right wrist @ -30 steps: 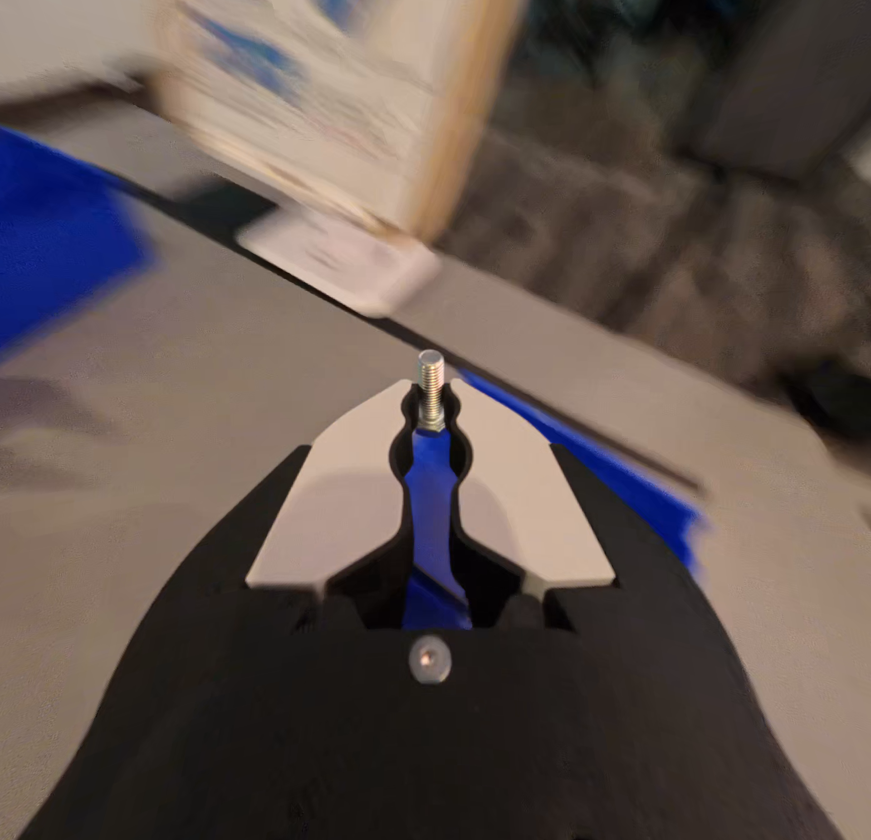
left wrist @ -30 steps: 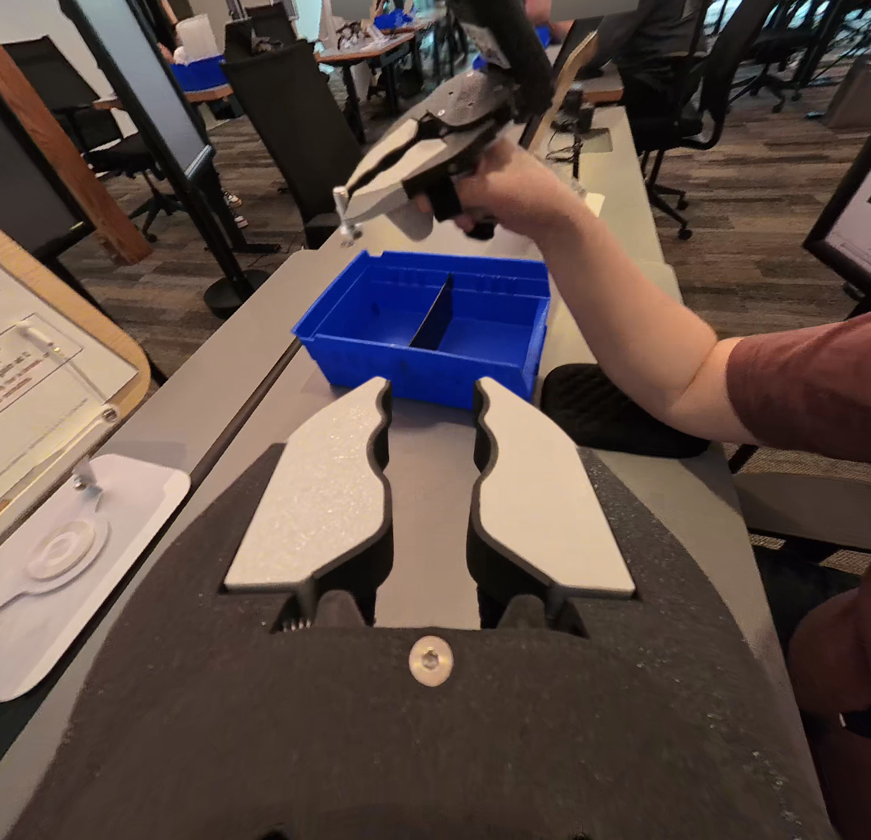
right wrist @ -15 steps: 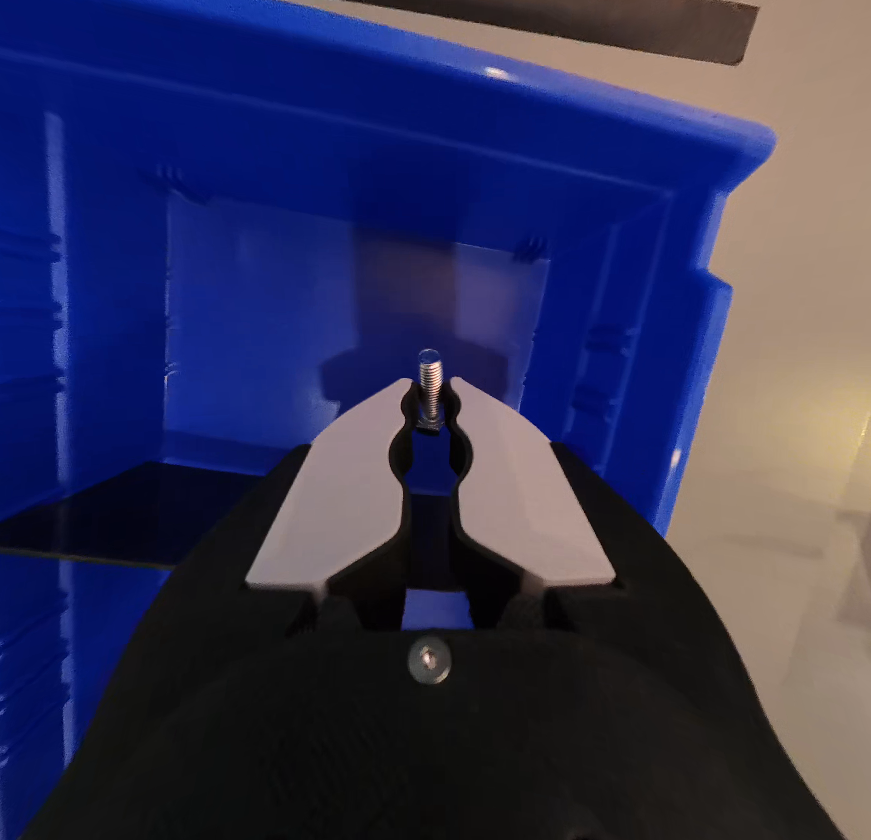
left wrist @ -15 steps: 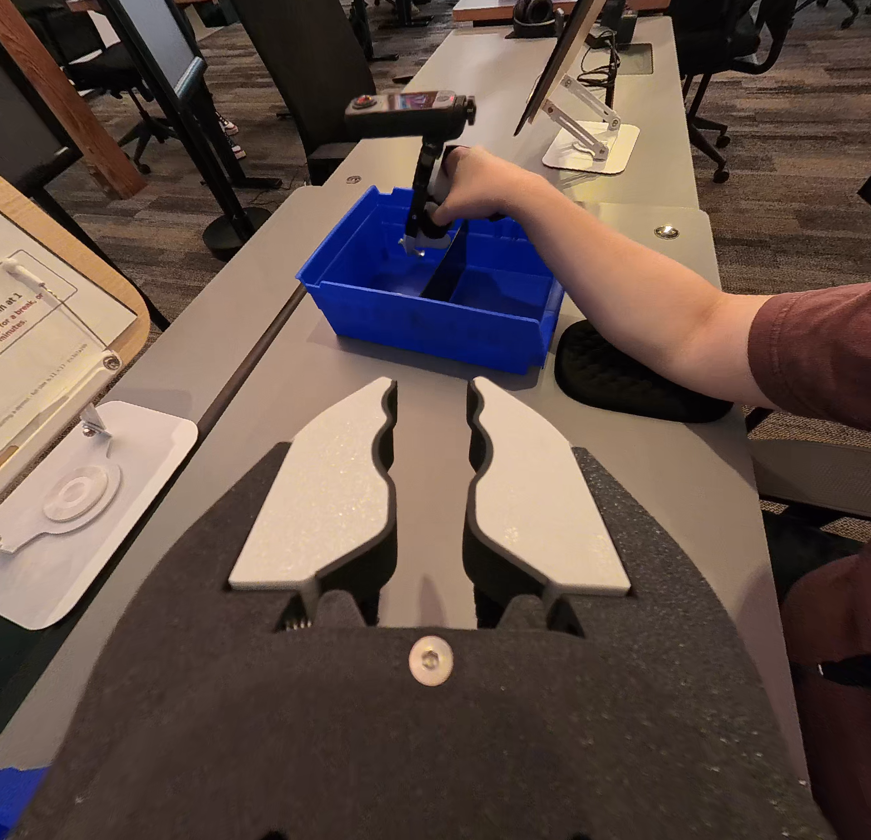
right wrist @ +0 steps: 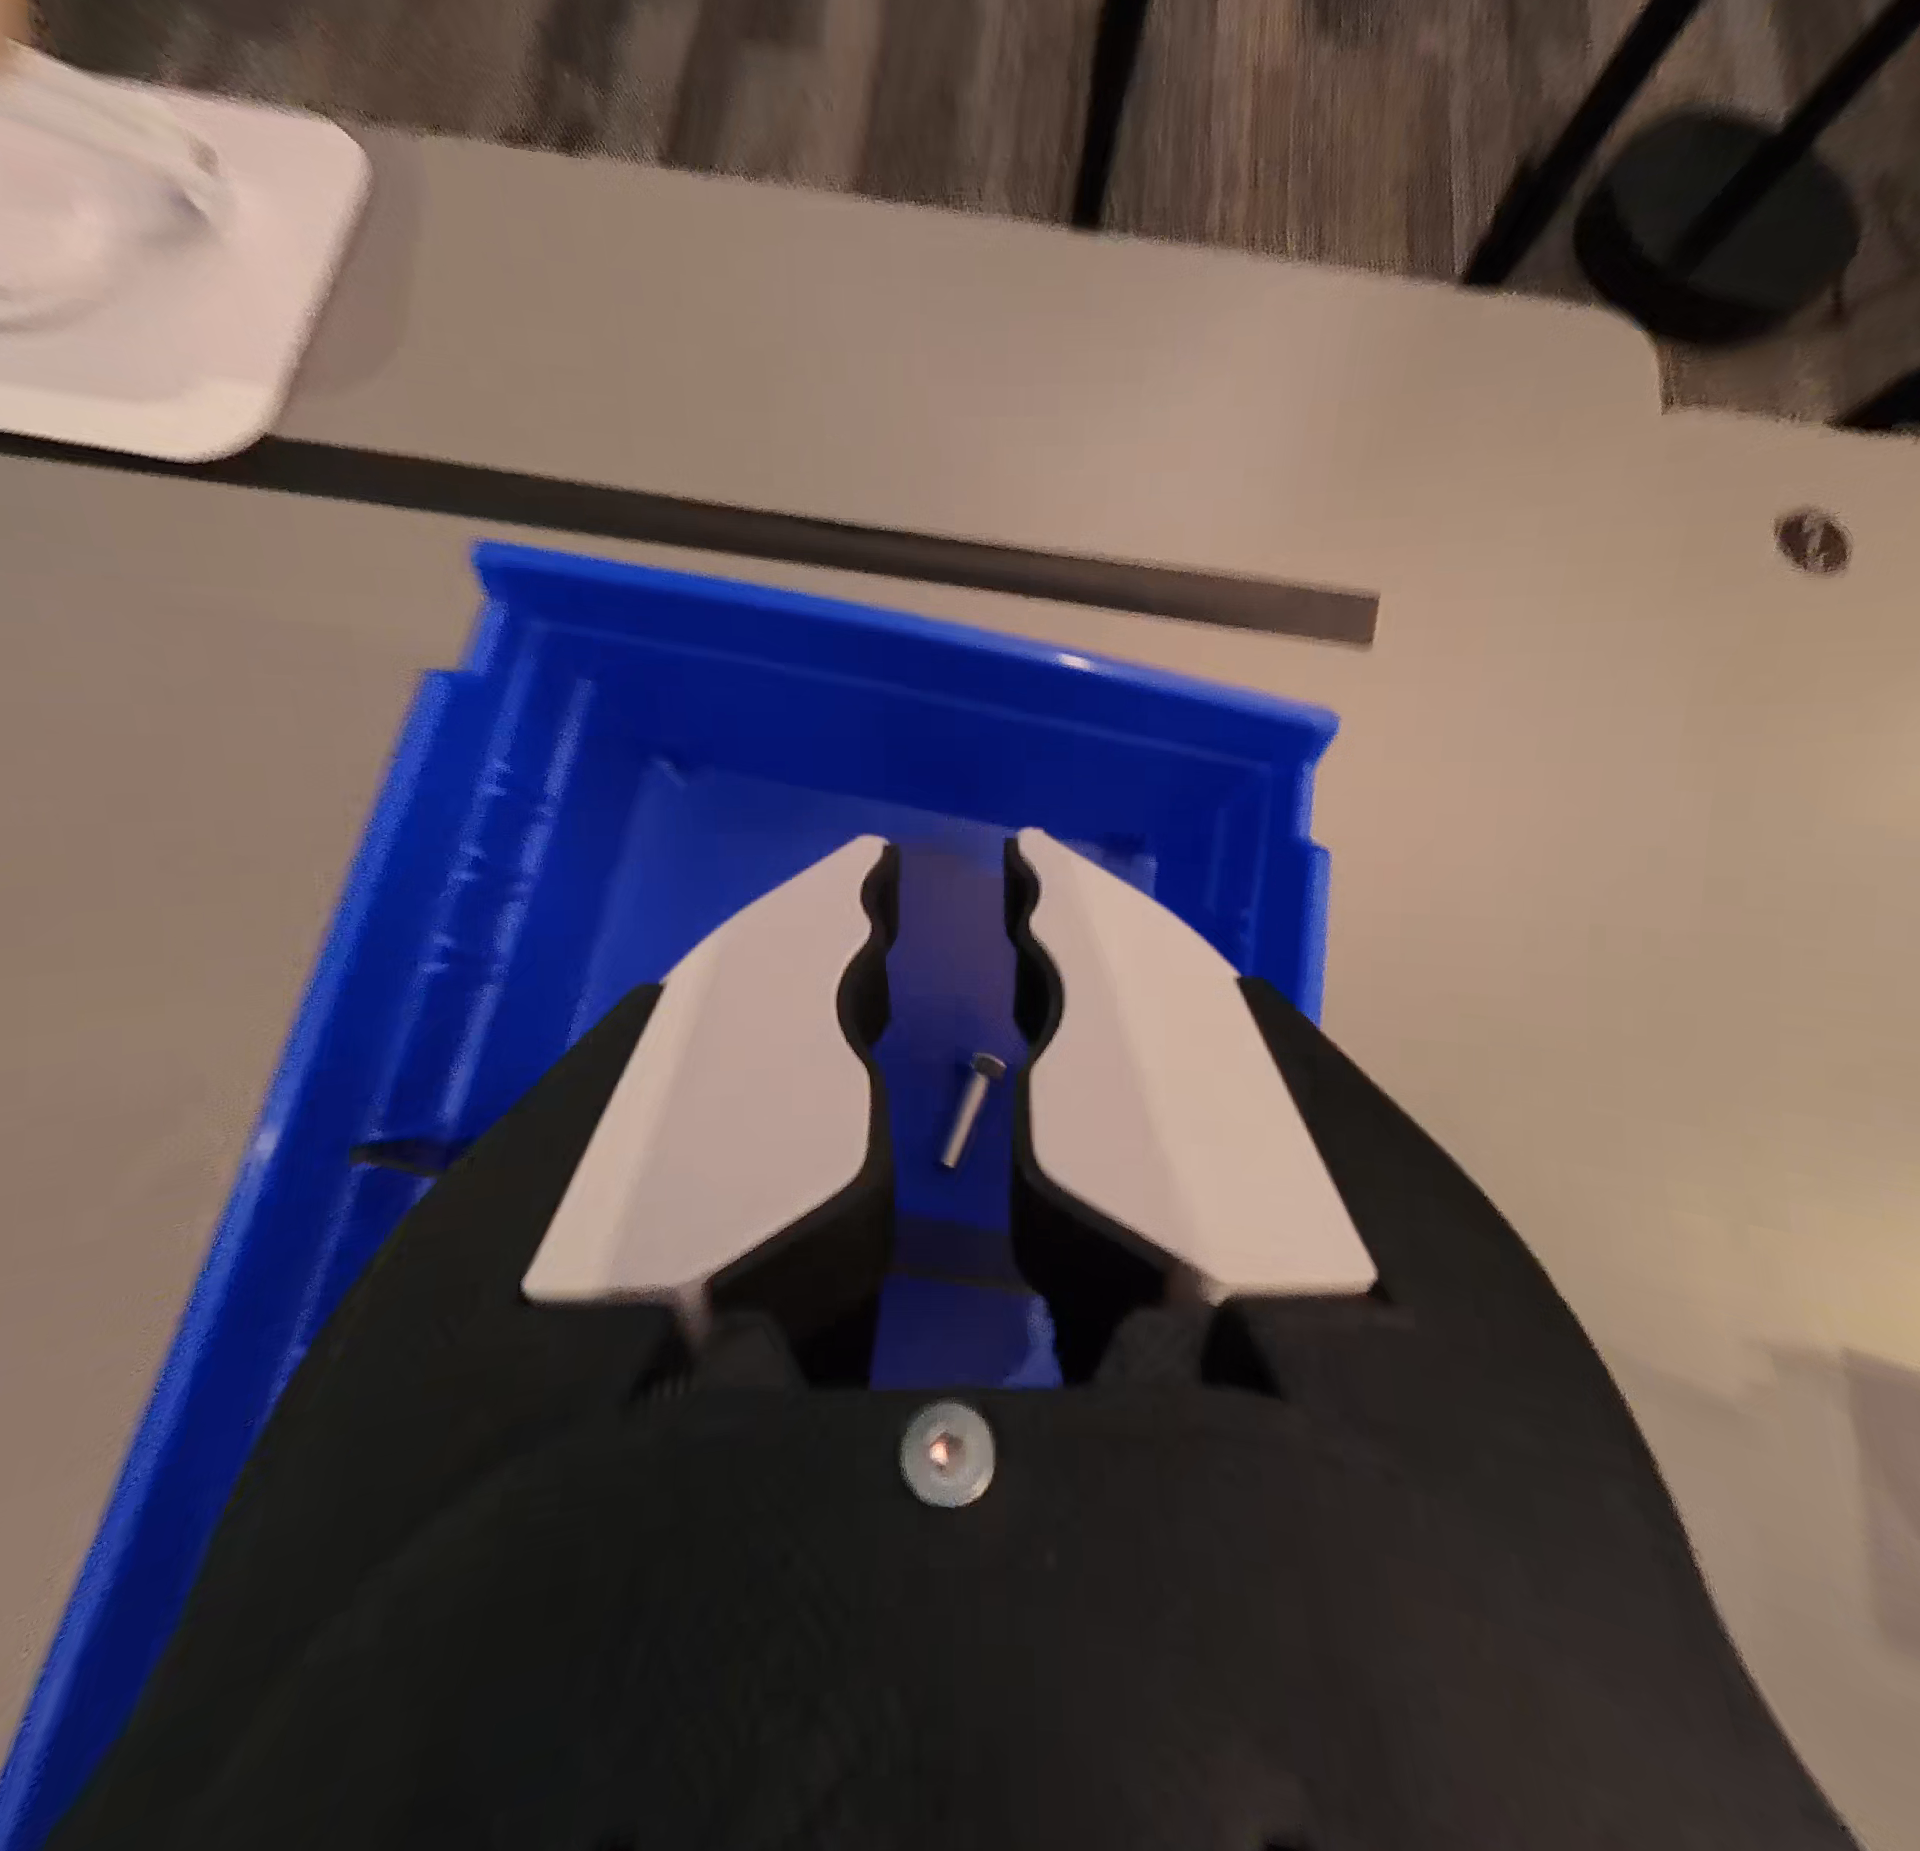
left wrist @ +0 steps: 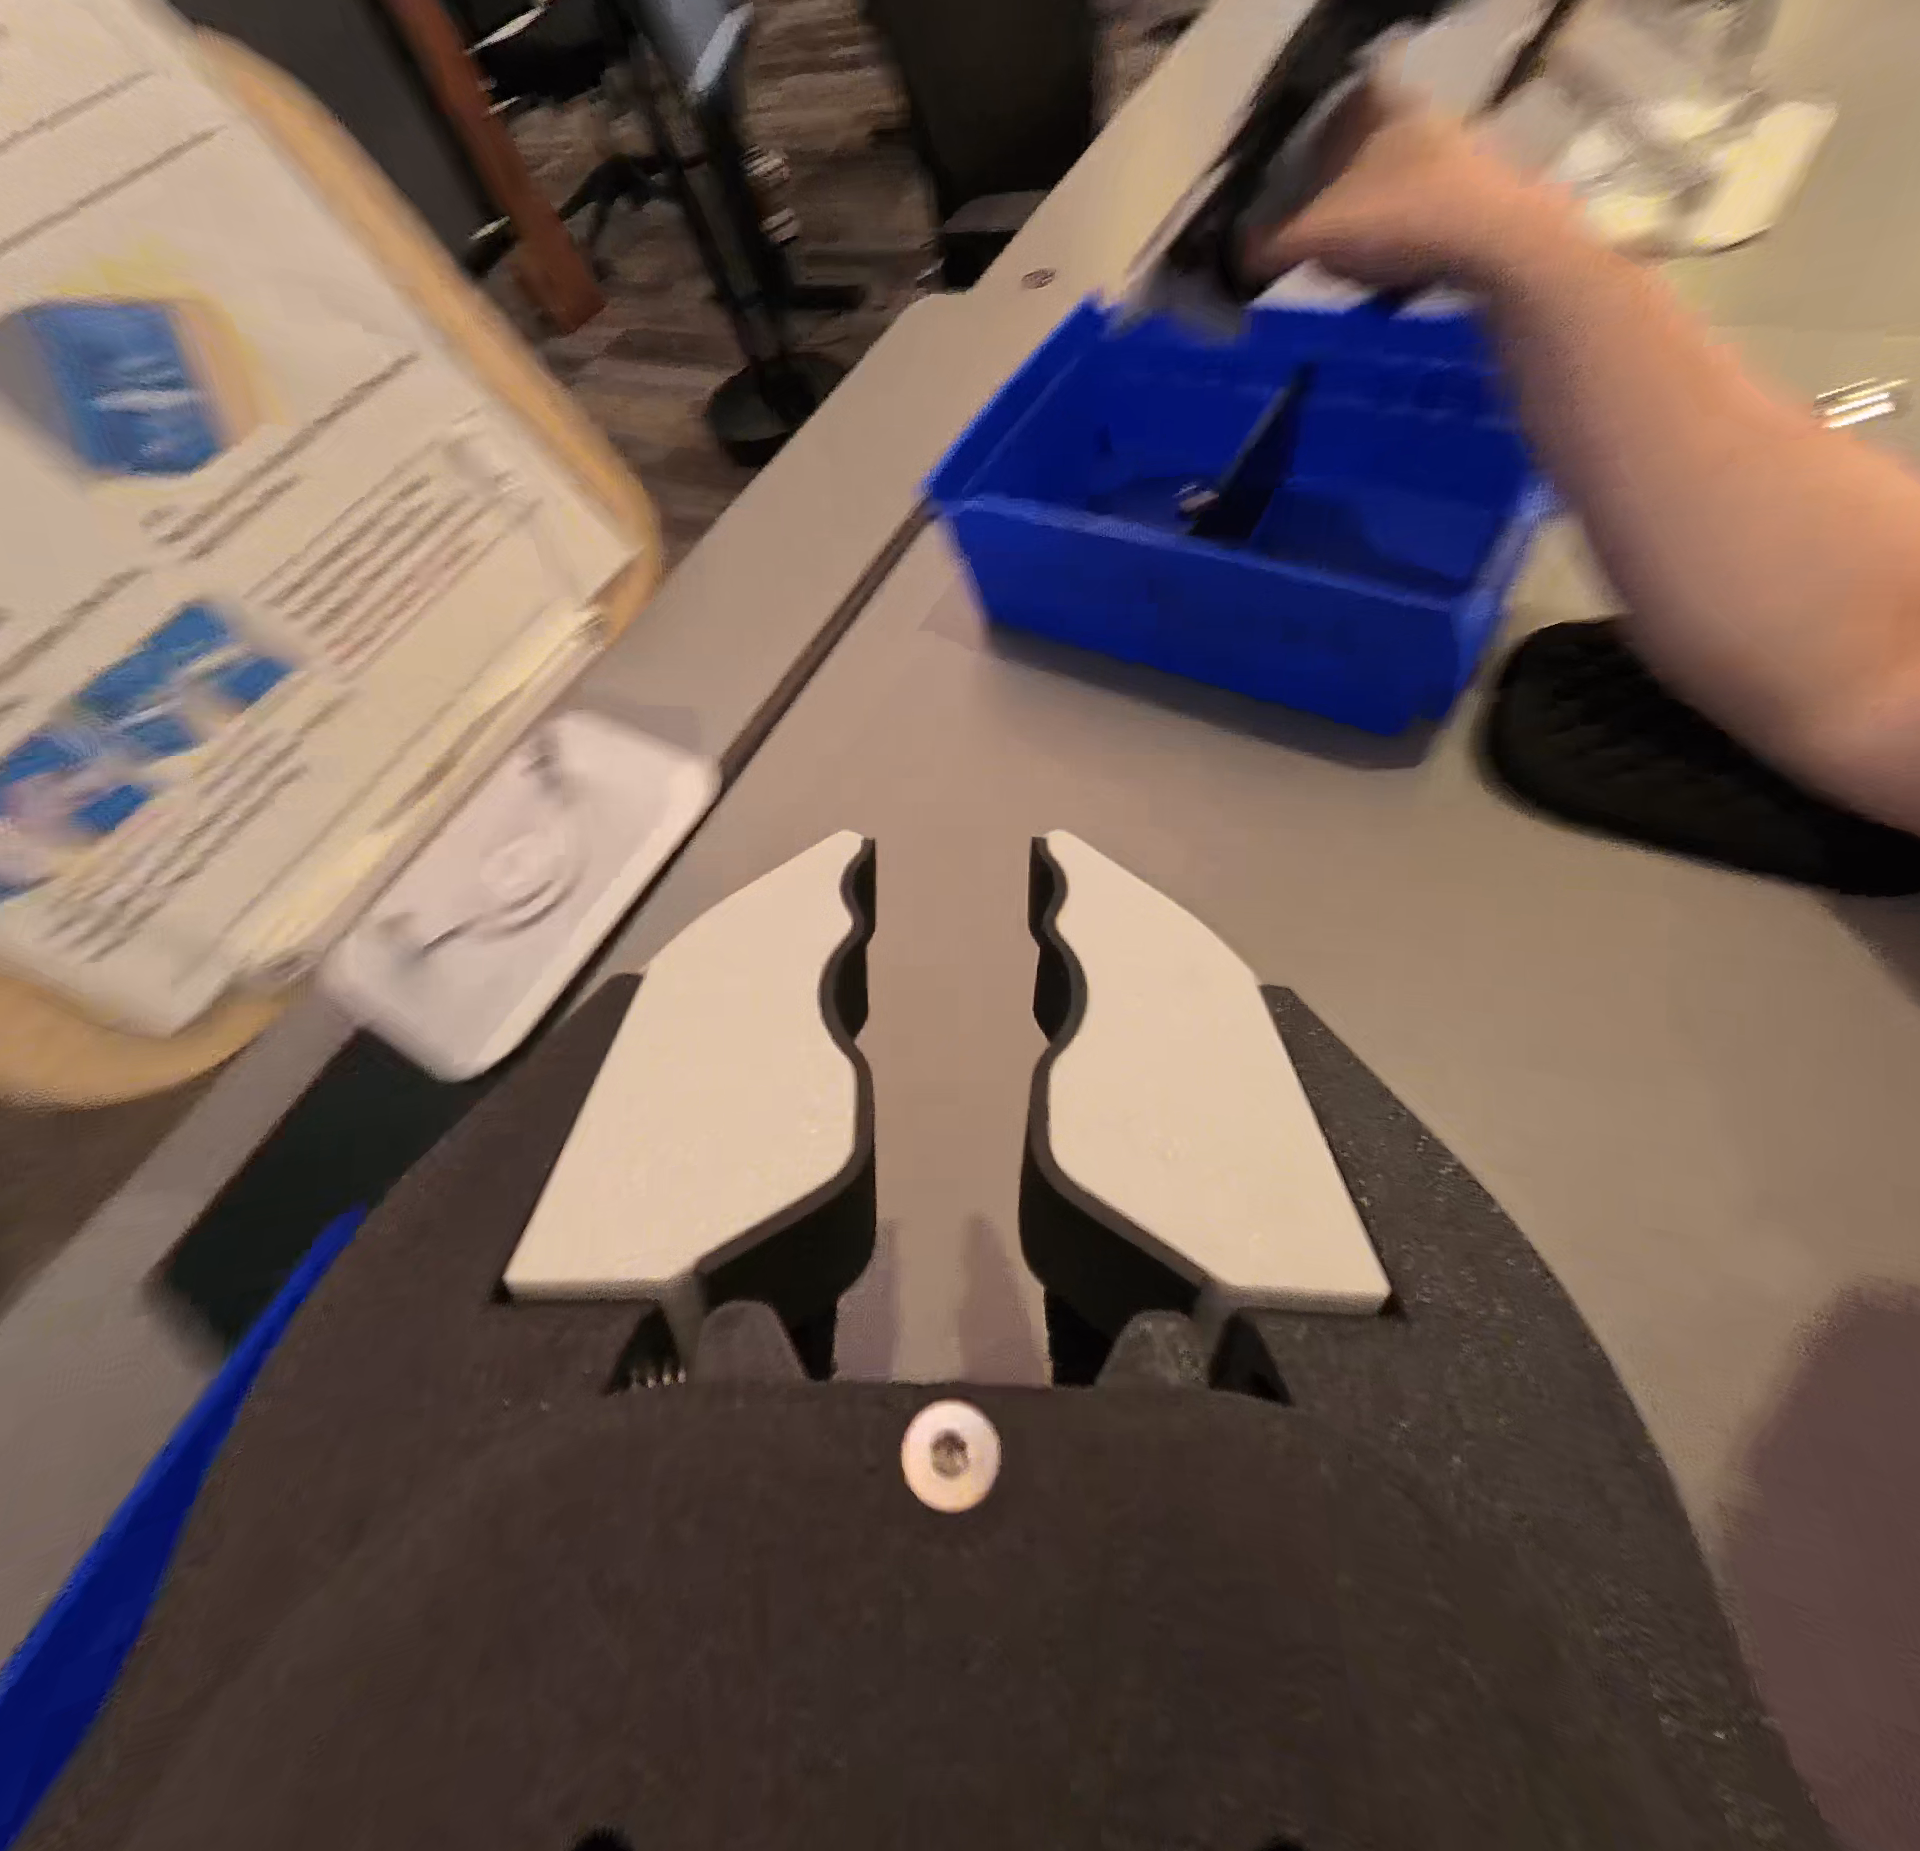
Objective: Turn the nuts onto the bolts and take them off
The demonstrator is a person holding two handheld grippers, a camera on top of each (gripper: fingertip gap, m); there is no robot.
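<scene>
A blue bin (right wrist: 862, 648) with a dark divider stands on the grey table; it also shows in the left wrist view (left wrist: 1226, 596). A silver bolt (right wrist: 966, 1110) lies on the bin's floor. My right gripper (right wrist: 948, 845) is open and empty above the bin, the bolt seen between its fingers. In the left wrist view, blurred, it hovers over the bin's far rim (left wrist: 1174, 284), held by a hand. My left gripper (left wrist: 951, 845) is open and empty above the bare table, short of the bin. No nut shows.
A paper sign on a wooden board (left wrist: 260, 513) with a white base (left wrist: 540, 866) stands at the left. A black pad (left wrist: 1662, 762) lies right of the bin under the person's forearm (left wrist: 1714, 492). A blue edge (left wrist: 156, 1489) shows at lower left. Stands and chairs fill the floor beyond.
My right gripper has opened and let go of the bolt, which now lies in the bin, and has risen. My left gripper has swung left and nearer the sign.
</scene>
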